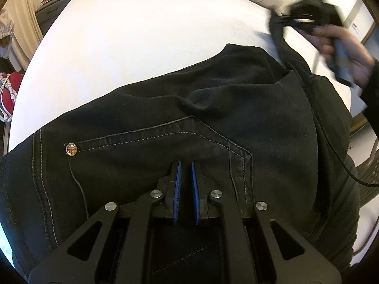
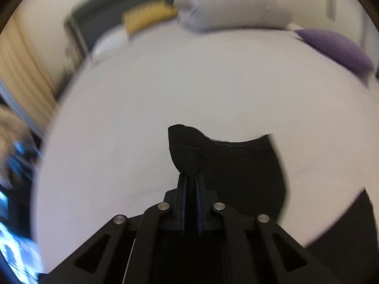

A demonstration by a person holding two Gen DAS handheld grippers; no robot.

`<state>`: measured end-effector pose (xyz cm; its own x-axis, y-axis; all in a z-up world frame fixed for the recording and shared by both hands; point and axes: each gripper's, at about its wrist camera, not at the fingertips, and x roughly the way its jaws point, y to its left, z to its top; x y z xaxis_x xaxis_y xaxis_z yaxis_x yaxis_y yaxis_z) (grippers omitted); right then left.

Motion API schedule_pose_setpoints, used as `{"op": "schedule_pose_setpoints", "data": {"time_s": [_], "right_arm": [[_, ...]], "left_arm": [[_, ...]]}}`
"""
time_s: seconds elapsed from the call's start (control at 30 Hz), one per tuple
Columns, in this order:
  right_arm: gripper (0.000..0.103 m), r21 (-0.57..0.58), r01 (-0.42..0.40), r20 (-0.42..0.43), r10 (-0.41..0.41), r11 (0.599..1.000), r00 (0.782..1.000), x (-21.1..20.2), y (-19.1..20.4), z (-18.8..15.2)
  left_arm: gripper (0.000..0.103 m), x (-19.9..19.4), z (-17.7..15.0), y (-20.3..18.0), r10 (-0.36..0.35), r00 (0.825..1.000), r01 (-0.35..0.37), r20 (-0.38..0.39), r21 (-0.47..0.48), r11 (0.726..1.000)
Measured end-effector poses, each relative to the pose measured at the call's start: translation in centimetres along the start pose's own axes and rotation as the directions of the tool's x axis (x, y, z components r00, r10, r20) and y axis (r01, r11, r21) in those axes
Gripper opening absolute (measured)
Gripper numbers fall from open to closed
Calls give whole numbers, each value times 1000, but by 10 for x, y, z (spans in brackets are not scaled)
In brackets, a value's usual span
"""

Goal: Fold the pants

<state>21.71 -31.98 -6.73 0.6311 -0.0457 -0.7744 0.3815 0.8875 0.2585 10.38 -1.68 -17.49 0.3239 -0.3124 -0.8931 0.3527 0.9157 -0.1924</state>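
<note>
The black pants (image 1: 189, 123) are lying spread across the near edge of the white bed (image 1: 132, 47). The left tongs (image 1: 186, 165) are hovering over the back pocket (image 1: 154, 156), slightly parted and gripping nothing. The right tongs (image 2: 191, 177) are clenching a pants-leg end (image 2: 187, 149), lifting it above the bed toward the white pillow (image 2: 232, 2).

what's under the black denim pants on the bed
The black denim pants lie directly on a white bed sheet, which shows all around them. Anything beneath the fabric itself is covered and cannot be seen.
</note>
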Motion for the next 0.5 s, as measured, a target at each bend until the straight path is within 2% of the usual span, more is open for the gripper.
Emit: {"op": "schedule_pose_setpoints", "data": {"time_s": [0.07, 0.2, 0.27, 0.33, 0.37, 0.47, 0.5], "right_arm": [[8, 94, -65, 73, 58, 993, 996, -43, -39, -7], [8, 290, -109, 200, 51, 951, 979, -108, -134, -27], [8, 382, -109, 212, 28, 918, 977, -123, -175, -47], [8, 502, -140, 195, 46, 854, 980, -119, -224, -77], [8, 547, -130, 189, 30, 827, 982, -116, -243, -85], [21, 684, -85, 163, -39, 725, 986, -105, -287, -125], [43, 731, -102, 166, -31, 675, 986, -103, -298, -140]], "left_arm": [[9, 0, 0, -1, 7, 1000, -7, -1, 7, 1000], [9, -1, 1, -3, 17, 1000, -17, -9, 13, 1000], [9, 0, 3, -7, 24, 1000, -23, -13, 16, 1000], [9, 3, 5, -14, 37, 999, -36, -16, 20, 999], [9, 3, 5, -16, 44, 999, -44, -17, 22, 999], [9, 4, 6, -23, 62, 998, -62, -21, 26, 998], [9, 3, 7, -24, 65, 998, -64, -23, 25, 998]]}}
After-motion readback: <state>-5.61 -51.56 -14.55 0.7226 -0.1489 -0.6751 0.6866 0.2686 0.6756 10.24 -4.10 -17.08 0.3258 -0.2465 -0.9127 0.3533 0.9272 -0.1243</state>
